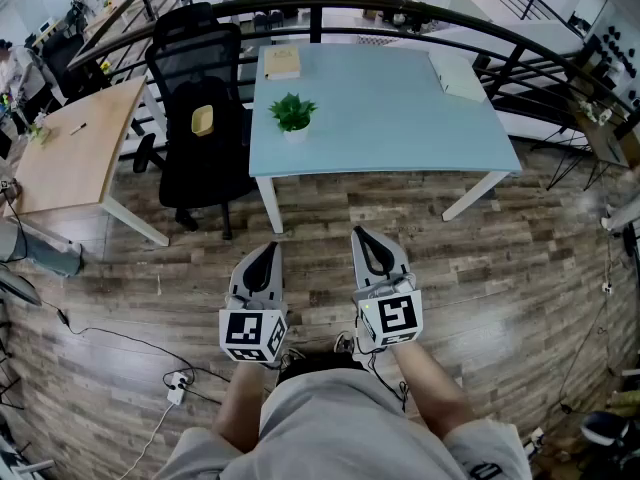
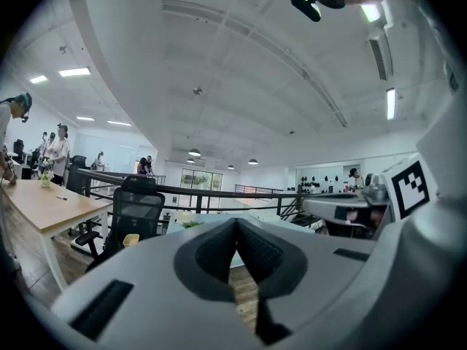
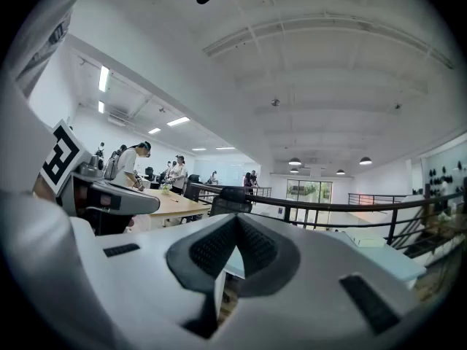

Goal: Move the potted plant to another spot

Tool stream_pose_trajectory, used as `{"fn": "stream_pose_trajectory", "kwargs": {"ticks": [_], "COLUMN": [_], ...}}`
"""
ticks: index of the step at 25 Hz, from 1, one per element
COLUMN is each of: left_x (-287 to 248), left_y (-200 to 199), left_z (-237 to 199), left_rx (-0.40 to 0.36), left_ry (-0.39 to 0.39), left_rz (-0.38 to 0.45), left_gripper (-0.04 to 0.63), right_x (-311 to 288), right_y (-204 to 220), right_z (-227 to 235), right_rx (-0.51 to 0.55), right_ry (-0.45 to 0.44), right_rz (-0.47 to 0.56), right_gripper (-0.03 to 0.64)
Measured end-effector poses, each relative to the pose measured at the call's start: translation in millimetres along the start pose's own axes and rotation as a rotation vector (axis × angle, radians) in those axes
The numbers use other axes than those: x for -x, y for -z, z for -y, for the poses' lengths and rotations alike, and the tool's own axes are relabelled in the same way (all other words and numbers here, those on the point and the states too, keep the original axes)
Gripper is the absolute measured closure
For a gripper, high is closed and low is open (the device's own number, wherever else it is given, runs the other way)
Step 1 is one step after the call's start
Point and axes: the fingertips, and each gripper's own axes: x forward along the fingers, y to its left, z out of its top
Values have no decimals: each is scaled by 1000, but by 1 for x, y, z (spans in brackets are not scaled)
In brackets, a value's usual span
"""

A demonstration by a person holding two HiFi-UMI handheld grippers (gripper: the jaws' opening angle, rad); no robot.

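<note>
Shows two grey handheld tools side by side above wood floor: left gripper [image 1: 266, 249] and right gripper [image 1: 366, 236], each with jaws pressed together, pinching nothing. Places one leafy green potted plant [image 1: 293, 115] near the front left corner of one pale blue rectangular table [image 1: 400, 118], well apart from both. Counts one black mesh office chair [image 1: 200, 118] beside it.

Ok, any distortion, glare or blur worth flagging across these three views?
Head view: strong fisheye, the railing bows into an arc; light even, plant sharp. Left gripper view: black round border, ceiling lamp blown white, left tool looms soft up close. Right gripper view: same border and warp, right tool likewise.
</note>
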Motion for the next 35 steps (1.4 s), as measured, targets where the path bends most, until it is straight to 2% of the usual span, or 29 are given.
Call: {"fn": "stream_pose_trajectory", "kwargs": {"ticks": [8,12,17,20,26,30,35], "left_x": [3,-3,-4,-12,-26,-31,-51], "left_y": [17,22,37,45,59,65,80], "left_z": [48,65,81,97,122,120,112], "left_rx": [2,1,1,3,10,12,16], "left_ry": [30,40,25,21,41,43,45], "left_rz": [-54,-76,-97,-100,-138,-180,-218], "left_gripper": [584,584,584,584,584,584,584], "right_x": [42,57,76,87,94,89,73], "right_y": [17,26,47,58,96,104,126], "right_z": [15,30,45,58,88,88,94], "right_rx": [-17,-61,-76,-64,-91,-89,-122], "right_ry": [-45,-86,-127,-157,-160,-196,-201], "right_rz": [-43,-43,-73,-86,-164,-184,-229], "right_gripper": [614,613,612,547,471,423,376]}}
